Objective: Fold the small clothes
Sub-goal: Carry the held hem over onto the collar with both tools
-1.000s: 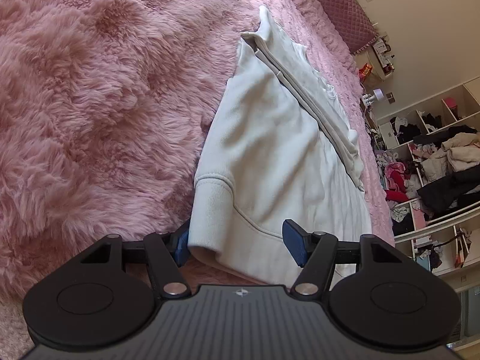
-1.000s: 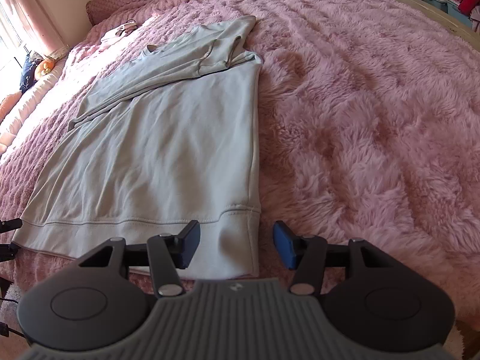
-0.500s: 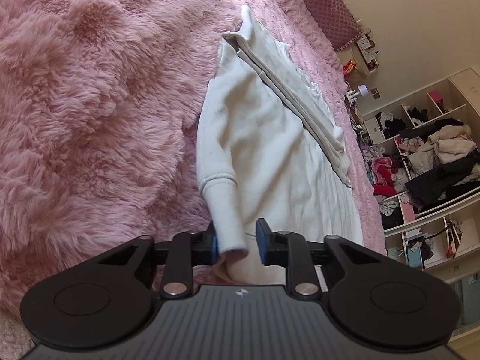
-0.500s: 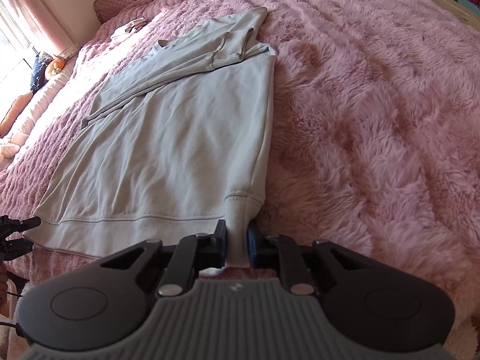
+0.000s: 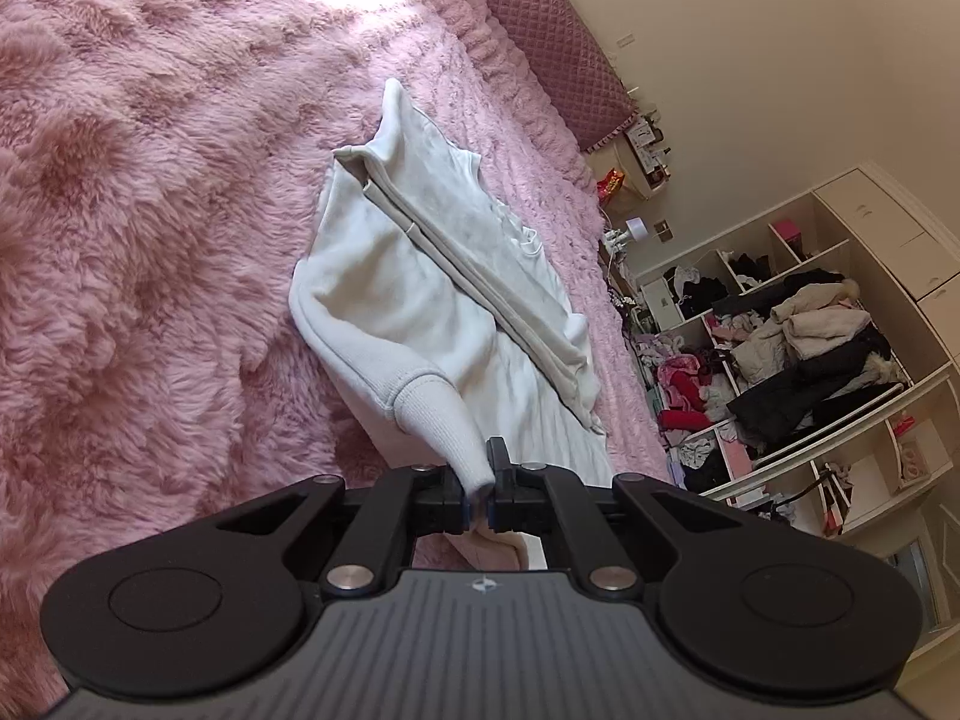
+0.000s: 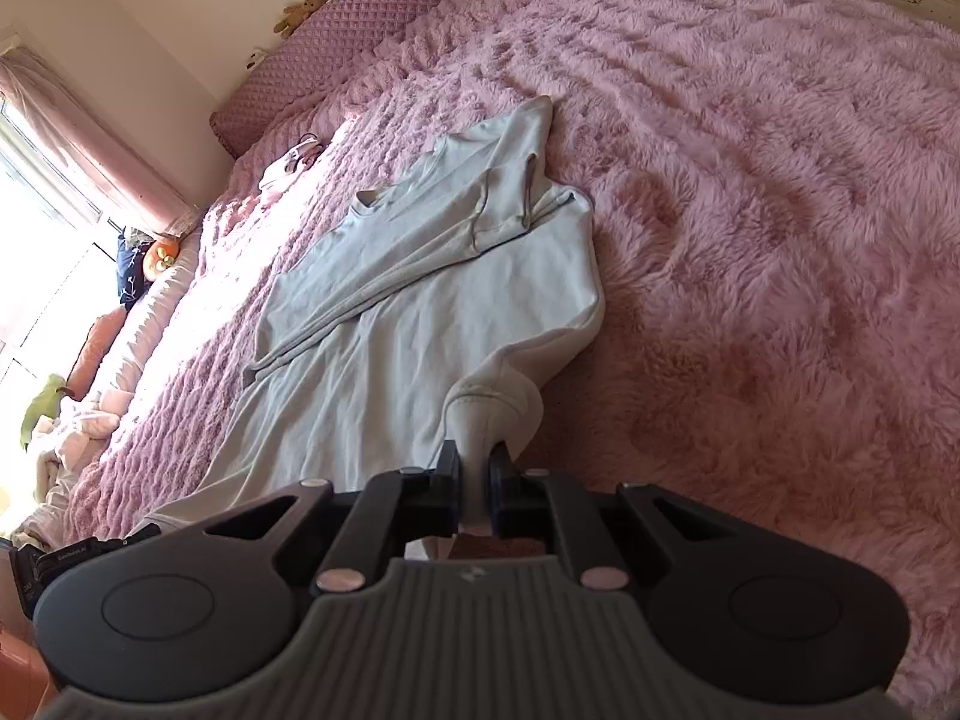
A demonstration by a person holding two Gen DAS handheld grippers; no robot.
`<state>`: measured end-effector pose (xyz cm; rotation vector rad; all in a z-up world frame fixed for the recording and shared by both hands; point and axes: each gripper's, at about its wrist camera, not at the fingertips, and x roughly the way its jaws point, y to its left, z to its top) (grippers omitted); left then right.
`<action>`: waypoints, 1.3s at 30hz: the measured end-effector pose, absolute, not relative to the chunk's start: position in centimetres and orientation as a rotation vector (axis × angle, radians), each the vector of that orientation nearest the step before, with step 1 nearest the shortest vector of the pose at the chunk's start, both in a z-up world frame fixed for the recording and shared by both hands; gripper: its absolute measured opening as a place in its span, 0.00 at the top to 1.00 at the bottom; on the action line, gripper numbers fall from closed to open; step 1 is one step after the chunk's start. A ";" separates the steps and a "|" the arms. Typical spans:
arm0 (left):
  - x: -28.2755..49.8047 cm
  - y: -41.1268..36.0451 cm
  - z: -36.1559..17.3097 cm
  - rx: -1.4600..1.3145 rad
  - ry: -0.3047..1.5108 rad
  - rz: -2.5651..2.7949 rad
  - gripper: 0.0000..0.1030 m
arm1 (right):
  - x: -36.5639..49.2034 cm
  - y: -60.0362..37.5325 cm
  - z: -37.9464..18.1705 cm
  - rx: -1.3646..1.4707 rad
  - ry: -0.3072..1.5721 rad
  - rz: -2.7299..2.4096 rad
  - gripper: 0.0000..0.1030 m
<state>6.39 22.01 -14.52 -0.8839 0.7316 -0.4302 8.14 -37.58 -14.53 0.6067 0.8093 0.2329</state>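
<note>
A white sweatshirt [image 5: 390,300] lies on a fluffy pink bedspread [image 5: 132,240], sleeves folded across its body. My left gripper [image 5: 478,483] is shut on one corner of its ribbed hem and holds it lifted off the bed. My right gripper [image 6: 474,480] is shut on the other hem corner of the sweatshirt [image 6: 420,324], also lifted. The hem end rises toward both grippers while the collar end stays flat on the bedspread [image 6: 780,210].
A quilted pink headboard [image 6: 360,30] runs along the wall. Open shelves stuffed with clothes [image 5: 798,348] stand beyond the bed's edge. A window with pink curtains [image 6: 72,138] and pillows [image 6: 108,348] lie at the left of the right wrist view.
Both grippers closed on the hem corners and lifted them up off the bed, pulling the hem end of the sweatshirt toward the collar.
</note>
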 end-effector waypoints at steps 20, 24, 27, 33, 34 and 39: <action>30.3 23.0 -10.8 -0.824 0.554 -0.506 0.96 | 33.0 -38.2 -10.0 0.672 0.575 0.116 0.97; 35.7 22.8 -12.4 -0.809 0.585 -0.472 0.96 | 38.9 -37.9 -11.0 0.668 0.586 0.097 0.97; 38.8 22.8 -14.2 -0.794 0.618 -0.446 0.96 | 43.2 -37.6 -12.6 0.660 0.612 0.080 0.97; 42.4 23.2 -17.1 -0.782 0.727 -0.383 0.87 | 49.0 -37.5 -17.4 0.661 0.683 0.023 0.96; 42.6 23.6 -17.3 -0.794 0.731 -0.377 0.85 | 49.4 -37.5 -17.9 0.658 0.687 0.015 0.96; 42.1 26.3 -15.2 -0.812 0.649 -0.323 0.75 | 49.7 -38.0 -18.7 0.690 0.681 0.022 0.89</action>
